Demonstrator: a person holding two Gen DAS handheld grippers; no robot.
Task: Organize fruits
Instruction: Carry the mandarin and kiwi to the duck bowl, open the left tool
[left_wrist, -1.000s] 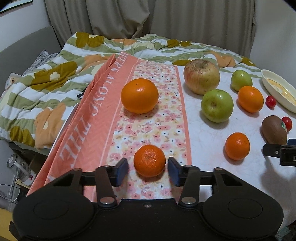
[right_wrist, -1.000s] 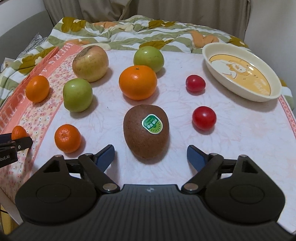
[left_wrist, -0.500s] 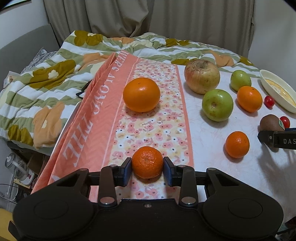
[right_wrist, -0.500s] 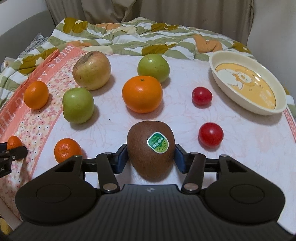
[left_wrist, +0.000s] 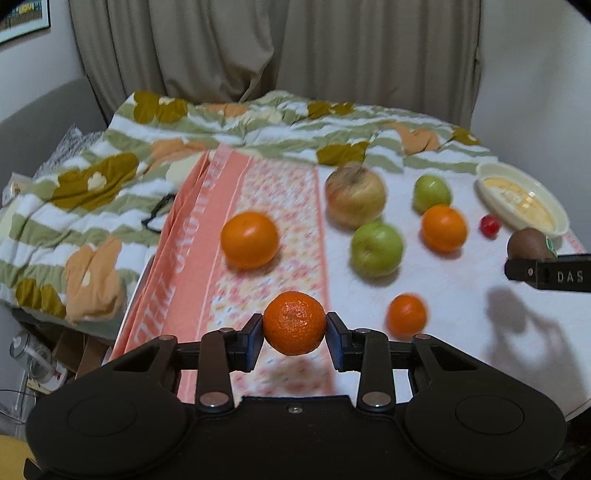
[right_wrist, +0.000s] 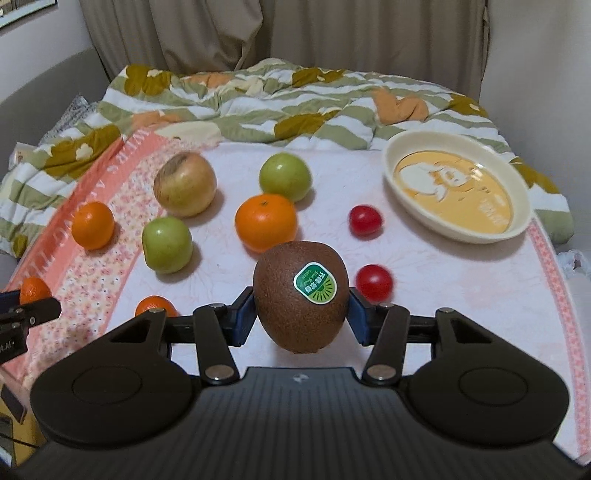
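Observation:
My left gripper (left_wrist: 294, 334) is shut on a small mandarin (left_wrist: 294, 323) and holds it above the pink flowered cloth (left_wrist: 258, 258). My right gripper (right_wrist: 301, 315) is shut on a brown kiwi (right_wrist: 301, 301) with a green sticker, lifted off the white tabletop (right_wrist: 443, 295). On the table lie a large orange (left_wrist: 249, 239), a second orange (right_wrist: 266, 222), another small mandarin (left_wrist: 406, 315), two green apples (right_wrist: 167, 244) (right_wrist: 284, 176), a yellowish apple (right_wrist: 184, 189) and two cherry tomatoes (right_wrist: 365, 220) (right_wrist: 373, 282).
A cream oval dish (right_wrist: 458, 192) with a yellow picture sits at the table's far right. A striped flowered blanket (right_wrist: 258, 103) lies behind the table, with curtains behind it. The table edge drops off at left beside the pink cloth.
Both grippers closed on their fruit, the left on the mandarin and the right on the kiwi, then rose with them off the table.

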